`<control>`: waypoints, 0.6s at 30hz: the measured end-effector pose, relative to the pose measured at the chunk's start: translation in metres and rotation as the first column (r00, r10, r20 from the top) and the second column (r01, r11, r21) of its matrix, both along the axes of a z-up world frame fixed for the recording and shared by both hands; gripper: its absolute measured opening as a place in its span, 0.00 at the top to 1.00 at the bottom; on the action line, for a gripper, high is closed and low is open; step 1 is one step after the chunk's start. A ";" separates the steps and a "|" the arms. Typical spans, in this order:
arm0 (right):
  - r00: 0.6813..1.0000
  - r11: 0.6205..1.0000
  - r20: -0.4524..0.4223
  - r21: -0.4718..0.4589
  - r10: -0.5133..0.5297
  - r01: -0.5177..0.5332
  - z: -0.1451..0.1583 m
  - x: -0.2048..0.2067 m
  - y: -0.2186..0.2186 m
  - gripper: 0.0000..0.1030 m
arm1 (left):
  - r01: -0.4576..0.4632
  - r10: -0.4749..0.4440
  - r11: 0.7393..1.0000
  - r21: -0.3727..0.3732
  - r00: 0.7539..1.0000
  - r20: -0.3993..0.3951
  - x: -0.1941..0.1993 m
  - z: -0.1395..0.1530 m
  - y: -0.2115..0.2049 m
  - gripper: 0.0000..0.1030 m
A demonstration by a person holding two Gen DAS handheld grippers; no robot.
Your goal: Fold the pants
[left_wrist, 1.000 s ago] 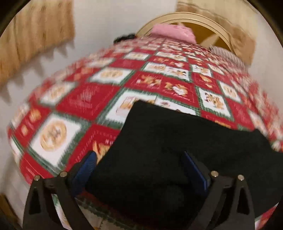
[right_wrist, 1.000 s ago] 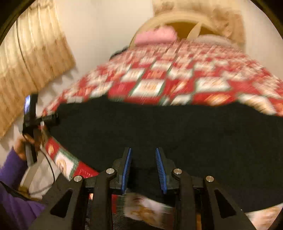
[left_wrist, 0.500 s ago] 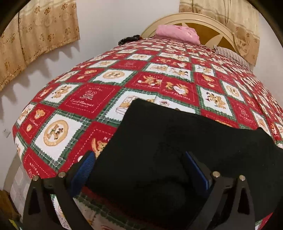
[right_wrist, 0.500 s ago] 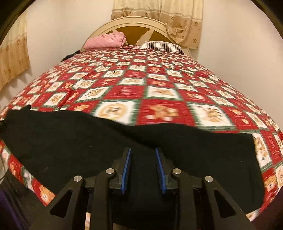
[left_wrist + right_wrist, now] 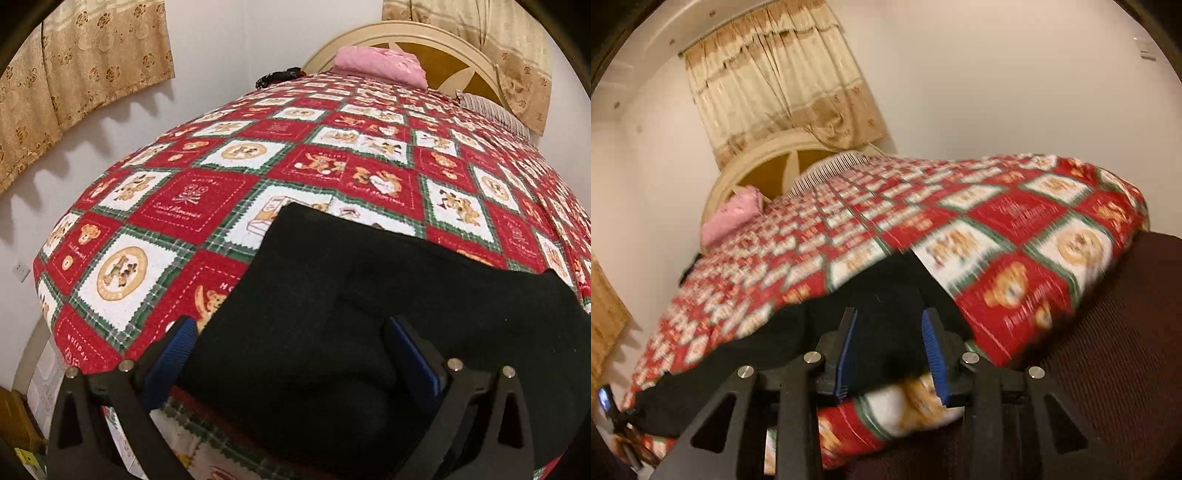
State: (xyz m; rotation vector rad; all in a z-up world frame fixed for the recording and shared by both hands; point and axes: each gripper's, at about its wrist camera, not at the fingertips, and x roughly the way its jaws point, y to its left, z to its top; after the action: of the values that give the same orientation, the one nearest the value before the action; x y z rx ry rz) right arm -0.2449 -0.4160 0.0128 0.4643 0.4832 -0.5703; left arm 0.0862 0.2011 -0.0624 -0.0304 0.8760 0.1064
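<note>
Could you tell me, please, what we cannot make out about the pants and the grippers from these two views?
- Left wrist view: the near edge of the black pants lies behind the left hand-held gripper; contact there is hidden.
- Right wrist view: motion blur smears the pants between the opening jaws of the right hand-held gripper, so any pinch is unclear.
- Right wrist view: the left hand-held gripper is tiny and cut off at the edge.

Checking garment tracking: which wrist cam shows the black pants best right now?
Left wrist. It is sharp and shows the black pants spread on the quilt, with their far edge and corner clear. The right wrist view is motion-blurred; there the black pants appear only as a low dark strip along the bed's near edge.
</note>
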 end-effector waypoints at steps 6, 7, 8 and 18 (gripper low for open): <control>0.991 0.998 -0.133 -0.061 -0.035 0.027 -0.016 0.011 -0.004 0.64 | -0.006 0.006 1.000 0.007 1.000 0.001 -0.001 0.000 0.000 0.00; 0.989 0.997 -0.140 -0.068 -0.037 0.028 -0.017 0.013 -0.005 0.64 | -0.007 0.007 1.000 0.007 1.000 0.001 -0.001 0.000 0.000 0.00; 0.988 0.997 -0.148 -0.071 -0.042 0.032 -0.020 0.013 -0.009 0.64 | -0.007 0.007 1.000 0.007 1.000 0.000 -0.001 0.000 0.000 0.00; 0.979 0.995 -0.198 -0.096 -0.050 0.032 -0.023 0.012 -0.007 0.78 | -0.009 0.009 1.000 0.005 1.000 0.004 0.000 -0.001 0.000 0.00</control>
State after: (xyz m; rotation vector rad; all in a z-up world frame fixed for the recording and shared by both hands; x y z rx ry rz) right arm -0.2329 -0.4228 -0.0103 0.3303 0.6377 -0.6800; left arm 0.0863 0.2009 -0.0631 -0.0299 0.8715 0.1164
